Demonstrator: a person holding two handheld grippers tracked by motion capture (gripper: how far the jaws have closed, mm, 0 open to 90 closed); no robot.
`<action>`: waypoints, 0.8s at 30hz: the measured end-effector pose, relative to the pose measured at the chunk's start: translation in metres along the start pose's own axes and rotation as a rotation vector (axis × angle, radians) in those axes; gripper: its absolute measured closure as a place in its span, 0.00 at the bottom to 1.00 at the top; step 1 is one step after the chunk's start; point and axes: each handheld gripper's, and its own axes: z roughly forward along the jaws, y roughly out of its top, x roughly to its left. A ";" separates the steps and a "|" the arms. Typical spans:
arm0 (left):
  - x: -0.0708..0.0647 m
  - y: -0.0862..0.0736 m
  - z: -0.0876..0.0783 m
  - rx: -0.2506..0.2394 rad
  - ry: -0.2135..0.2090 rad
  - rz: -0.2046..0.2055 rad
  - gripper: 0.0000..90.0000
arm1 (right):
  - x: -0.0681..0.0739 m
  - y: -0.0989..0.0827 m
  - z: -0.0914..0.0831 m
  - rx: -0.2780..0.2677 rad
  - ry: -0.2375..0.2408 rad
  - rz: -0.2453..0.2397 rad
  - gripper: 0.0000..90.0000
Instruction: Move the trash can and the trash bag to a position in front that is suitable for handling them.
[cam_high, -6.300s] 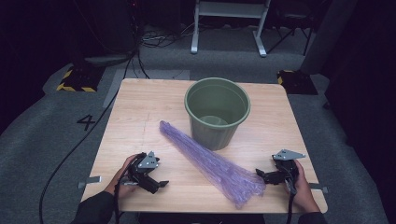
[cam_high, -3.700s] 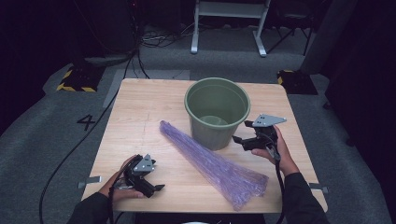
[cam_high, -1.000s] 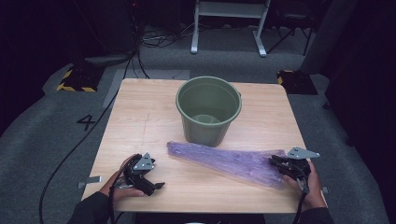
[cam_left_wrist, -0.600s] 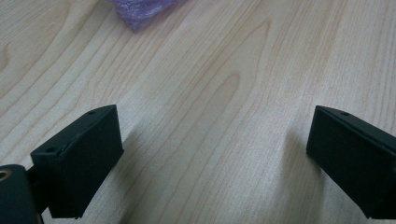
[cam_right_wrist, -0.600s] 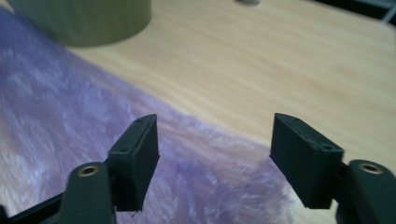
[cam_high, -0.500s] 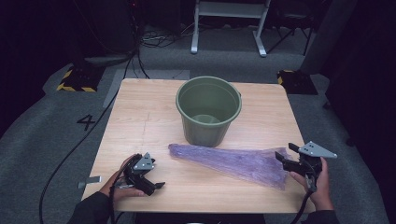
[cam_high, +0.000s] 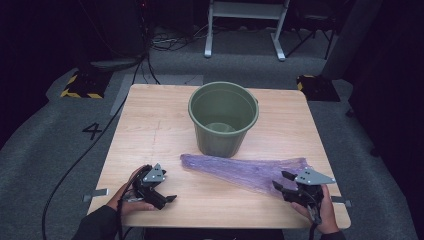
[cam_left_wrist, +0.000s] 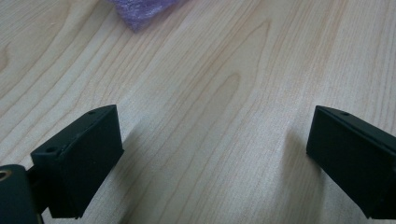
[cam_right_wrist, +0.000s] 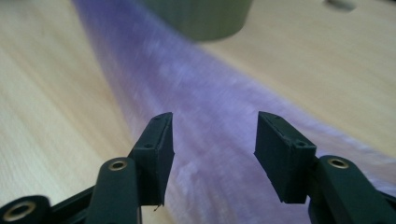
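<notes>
Plastic bag (cam_high: 245, 169), purple and see-through, lies flat and stretched out on the table (cam_high: 150, 125), its narrow end in front of the green bucket (cam_high: 223, 117) and its wide end reaching toward the near right corner. The bucket stands upright behind it, and the bag looks to touch or nearly touch its base; the bucket's inside appears bare. Judging from this, the work looks at an early stage: the bag is laid out lengthwise but not yet opened, lifted or fitted to the bucket, so most of it remains.

Right tool (cam_high: 286, 181) hangs just at the bag's wide end, held in a hand from below and pointing along the bag. Its jaws have just been closing from a wider gape and stand half apart; in the right gripper view the right tool (cam_right_wrist: 212, 140) has the plastic under the gap, with no pad pressing on it.

Left tool (cam_high: 162, 195) rests low at the near left of the table, well apart from the bag. In its own view the left tool (cam_left_wrist: 212, 163) gapes wide over bare wood, holding nothing.
</notes>
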 end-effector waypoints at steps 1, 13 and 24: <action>0.000 0.000 0.000 0.000 -0.001 0.000 0.04 | 0.001 -0.004 0.008 0.036 0.005 0.005 0.51; 0.001 0.000 0.000 -0.002 -0.001 -0.002 0.04 | -0.023 -0.019 0.029 0.059 -0.050 0.078 0.66; 0.002 0.004 0.004 0.003 0.011 -0.005 0.02 | -0.055 -0.014 0.041 0.056 -0.066 0.042 0.70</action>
